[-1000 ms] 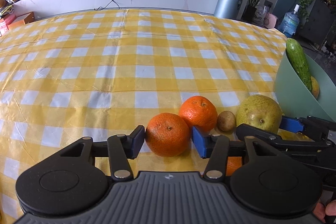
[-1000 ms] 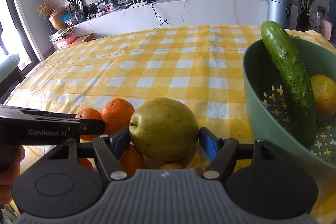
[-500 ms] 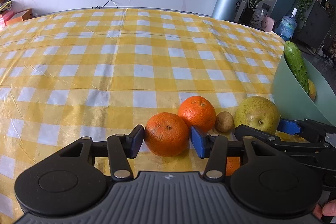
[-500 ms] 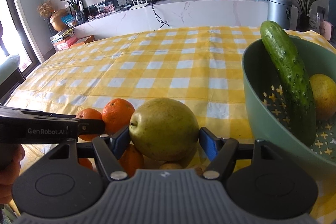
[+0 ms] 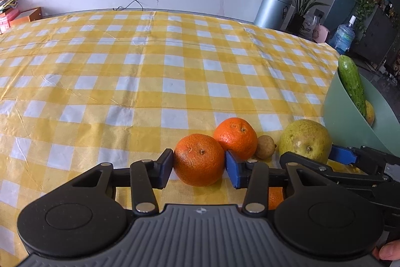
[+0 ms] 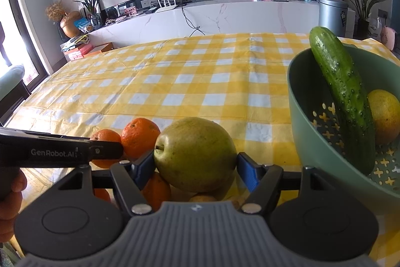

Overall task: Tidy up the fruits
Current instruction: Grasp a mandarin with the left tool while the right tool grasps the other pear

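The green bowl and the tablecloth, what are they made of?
Bowl: probably plastic, with a smooth matte wall and cross-shaped holes cut through the bottom. Tablecloth: looks like wipeable plastic or coated fabric, since it shines a little and keeps sharp creases.

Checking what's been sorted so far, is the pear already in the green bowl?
No, the pear sits on the tablecloth between the right gripper fingers, beside the bowl, which holds only a cucumber and a yellow fruit.
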